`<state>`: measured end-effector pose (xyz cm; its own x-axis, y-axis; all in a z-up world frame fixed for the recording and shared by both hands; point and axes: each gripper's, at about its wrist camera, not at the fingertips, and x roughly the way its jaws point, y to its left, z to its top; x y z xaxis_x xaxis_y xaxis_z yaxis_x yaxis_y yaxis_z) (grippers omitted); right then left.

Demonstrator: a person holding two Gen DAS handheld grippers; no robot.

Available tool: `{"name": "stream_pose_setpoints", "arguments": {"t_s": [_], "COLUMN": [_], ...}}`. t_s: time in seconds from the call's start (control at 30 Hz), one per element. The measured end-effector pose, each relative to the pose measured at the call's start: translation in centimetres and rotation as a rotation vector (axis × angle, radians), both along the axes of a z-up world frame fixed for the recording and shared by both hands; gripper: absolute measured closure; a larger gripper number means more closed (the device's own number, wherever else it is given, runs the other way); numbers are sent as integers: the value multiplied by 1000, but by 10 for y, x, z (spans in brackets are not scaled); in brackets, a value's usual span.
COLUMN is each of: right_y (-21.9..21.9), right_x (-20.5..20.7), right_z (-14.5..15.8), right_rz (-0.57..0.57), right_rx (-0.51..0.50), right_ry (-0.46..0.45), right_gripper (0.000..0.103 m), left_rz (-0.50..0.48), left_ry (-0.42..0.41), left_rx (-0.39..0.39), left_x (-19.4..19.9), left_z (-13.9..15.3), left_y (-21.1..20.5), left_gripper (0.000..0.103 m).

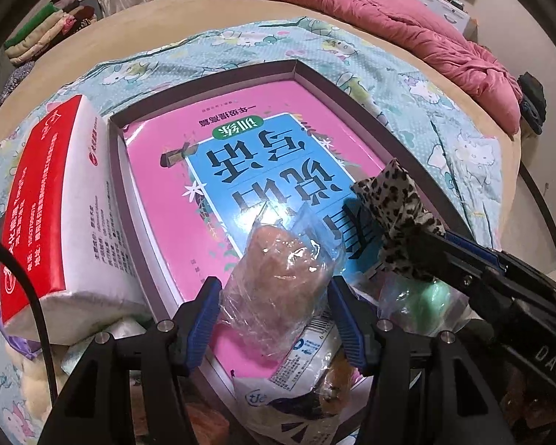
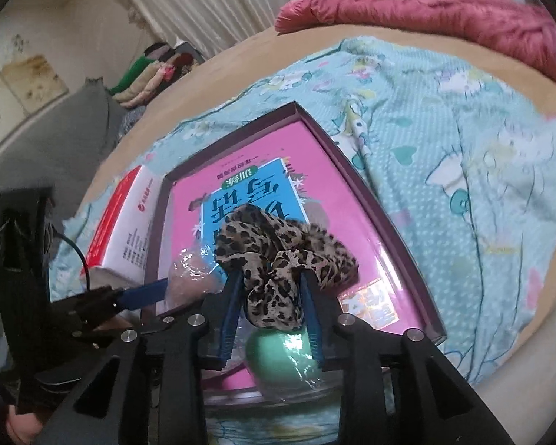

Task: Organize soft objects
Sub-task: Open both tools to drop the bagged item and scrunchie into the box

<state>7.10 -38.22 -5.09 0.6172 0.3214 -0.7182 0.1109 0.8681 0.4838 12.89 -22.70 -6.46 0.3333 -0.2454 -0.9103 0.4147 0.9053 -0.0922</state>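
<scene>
Right wrist view is showing the leopard-print scrunchie (image 2: 278,259) sitting between the blue pads (image 2: 230,315) of the right gripper (image 2: 272,319), hanging over the near end of the shallow box (image 2: 400,222) with the pink book (image 2: 337,200) lying in it. Its jaws are standing partly parted, and whether the pads are pressing the cloth I cannot tell. Left gripper (image 1: 274,319) is clasping a brownish soft thing in clear plastic wrap (image 1: 281,278), holding it above the book's near edge. A green soft item in plastic (image 2: 278,352) is lying below the scrunchie, and a printed bag (image 1: 304,389) is waiting at the box's near end. Beside the box a red-and-white tissue pack (image 1: 55,200) is leaning on the rim. Judging by this, sorting is barely underway: nothing soft is resting inside yet, and several pieces are remaining.
</scene>
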Motion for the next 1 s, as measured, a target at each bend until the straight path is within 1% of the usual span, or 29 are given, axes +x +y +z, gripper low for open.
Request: {"name": "stream_pose_setpoints", "arguments": {"t_s": [0.1,0.27,0.33,0.47,0.57,0.73,0.9,1.0], "right_y": [-2,-2,-3,-7,-11,-16,-18,-15], "right_x": [-1,-3,-4,-6,-8,-11,-14,-15], "right_z": [1,6,8,10,12,14,19,22], "right_rz": [-15,-28,-34,-61,-81,-117,-131,-127], "right_rx": [14,-2,-9,-14,-17,-34,-49,-66], "right_ry": [-11,-32,-36,-47,-55,-68,-90,-103], "right_gripper": [67,64,59,55,50,40,35,33], "left_rz": [-2,-9,-9,-7,-5,-2,4,13], "left_ry": [3,-1,-2,-2,-8,-23,-56,-69], "left_rx": [-2,5,3,-8,-6,-10,-9,-9], "left_x": [0,-2,-3,-3,-4,-7,-14,-17], "left_z": [0,2,3,7,9,16,29,37], "left_y": [0,0,0,1,2,5,10,13], "left_gripper": [43,43,43,42,42,38,31,29]}}
